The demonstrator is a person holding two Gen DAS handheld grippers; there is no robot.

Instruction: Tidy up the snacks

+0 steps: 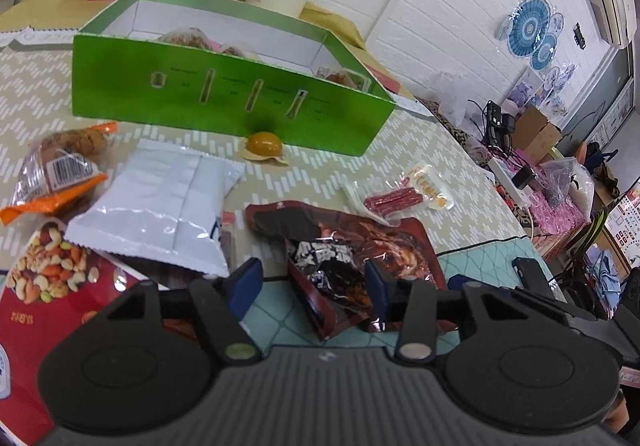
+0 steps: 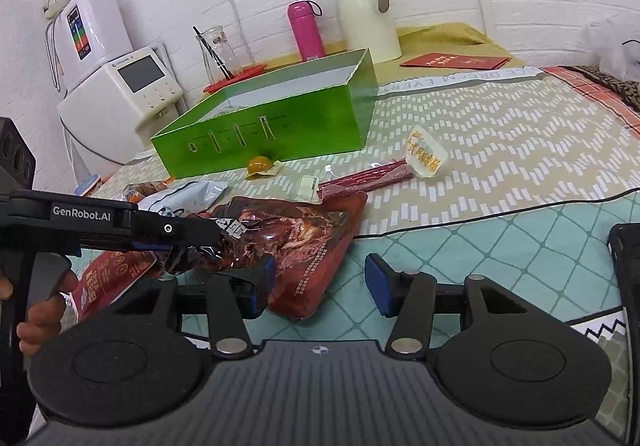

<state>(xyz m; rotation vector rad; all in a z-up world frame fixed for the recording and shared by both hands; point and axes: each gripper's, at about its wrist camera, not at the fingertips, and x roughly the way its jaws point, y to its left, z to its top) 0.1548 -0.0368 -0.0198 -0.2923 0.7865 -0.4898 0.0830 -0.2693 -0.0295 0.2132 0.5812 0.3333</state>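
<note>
Fingers of the left gripper [image 1: 314,286] bracket the near corner of the dark-red meat packet [image 2: 296,242], seemingly pinching it, its long axis running away toward the green box [image 1: 224,90], while the right gripper [image 2: 320,284] stands open and empty alongside.

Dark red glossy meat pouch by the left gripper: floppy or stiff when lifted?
Probably floppy: the dark red pouch is crumpled and folded between the left gripper fingers. Its glossy film looks slippery. Lumpy contents suggest the free end will sag.
</note>
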